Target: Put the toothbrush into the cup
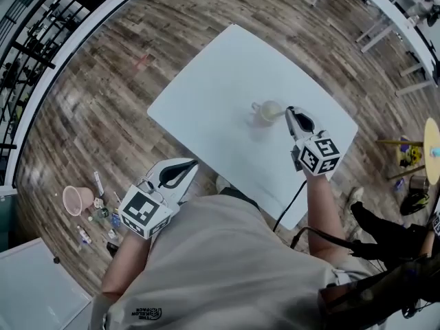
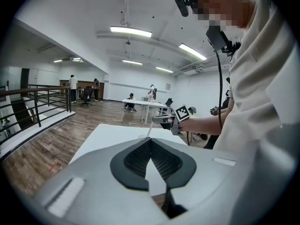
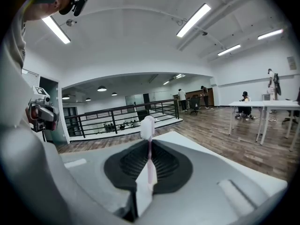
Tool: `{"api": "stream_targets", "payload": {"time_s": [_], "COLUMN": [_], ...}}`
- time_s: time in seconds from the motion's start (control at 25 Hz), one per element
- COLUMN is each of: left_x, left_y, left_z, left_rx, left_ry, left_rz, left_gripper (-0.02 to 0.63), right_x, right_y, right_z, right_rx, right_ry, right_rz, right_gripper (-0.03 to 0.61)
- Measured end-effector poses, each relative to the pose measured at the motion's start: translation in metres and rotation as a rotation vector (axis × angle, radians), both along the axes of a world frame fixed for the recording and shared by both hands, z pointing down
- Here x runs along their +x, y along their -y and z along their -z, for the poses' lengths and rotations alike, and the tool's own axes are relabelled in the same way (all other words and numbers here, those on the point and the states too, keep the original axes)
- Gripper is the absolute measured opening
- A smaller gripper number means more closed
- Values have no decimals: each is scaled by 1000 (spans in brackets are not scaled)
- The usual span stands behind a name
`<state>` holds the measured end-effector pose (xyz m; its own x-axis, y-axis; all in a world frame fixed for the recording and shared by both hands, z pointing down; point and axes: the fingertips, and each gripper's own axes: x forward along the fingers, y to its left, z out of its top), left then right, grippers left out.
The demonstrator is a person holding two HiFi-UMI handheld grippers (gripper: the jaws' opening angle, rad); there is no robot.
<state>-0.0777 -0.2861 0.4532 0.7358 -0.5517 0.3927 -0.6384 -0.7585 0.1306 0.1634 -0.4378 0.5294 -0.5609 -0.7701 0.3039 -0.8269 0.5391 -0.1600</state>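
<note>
A cream cup (image 1: 268, 111) stands near the middle of the white table (image 1: 220, 88). My right gripper (image 1: 289, 111) hovers just right of the cup, its tips level with the rim. It is shut on a toothbrush (image 3: 148, 146) with a thin pink handle and a white head that sticks out past the jaw tips. In the left gripper view the toothbrush (image 2: 149, 131) slants down from the right gripper (image 2: 161, 121). My left gripper (image 1: 191, 163) hangs off the table's near edge beside the person's body. Its jaws meet at the tips with nothing between them (image 2: 151, 140).
A pink bucket (image 1: 77, 199) and several small bottles (image 1: 100, 215) lie on the wood floor at the left. A black railing (image 1: 41, 40) runs along the far left. A yellow round stand (image 1: 432, 150) and other tables (image 1: 392, 5) stand to the right.
</note>
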Motion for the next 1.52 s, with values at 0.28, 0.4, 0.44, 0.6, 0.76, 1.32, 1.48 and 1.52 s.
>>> {"api": "stream_targets", "payload": {"time_s": [0.28, 0.4, 0.44, 0.6, 0.76, 1.32, 1.48, 1.52], "left_x": [-2, 1, 2, 3, 5, 19, 18, 18], "left_y": [11, 14, 15, 17, 16, 24, 25, 25], "left_z": [-8, -8, -8, -9, -13, -18, -20, -21], "left_rx": [-34, -43, -46, -59, -80, -100, -100, -100], "left_ry": [32, 38, 41, 50, 56, 47, 48, 48], "left_rz": [28, 29, 28, 30, 22, 0, 6, 6], "left_gripper": [5, 5, 5, 5, 5, 5, 5, 5], "right_x": [10, 8, 7, 6, 9, 15, 16, 17], "right_y": [30, 38, 40, 47, 51, 56, 57, 58], "right_z": [-40, -56, -61, -77, -92, -114, -120, -121], "right_rx": [-70, -102, -113, -155, -190, -251, -266, -269], "right_ry": [61, 80, 90, 133, 158, 241, 281, 292], "right_rz": [-13, -6, -3, 2, -2, 5, 10, 7], "right_gripper": [18, 20, 20, 19, 18, 18, 18, 18]}}
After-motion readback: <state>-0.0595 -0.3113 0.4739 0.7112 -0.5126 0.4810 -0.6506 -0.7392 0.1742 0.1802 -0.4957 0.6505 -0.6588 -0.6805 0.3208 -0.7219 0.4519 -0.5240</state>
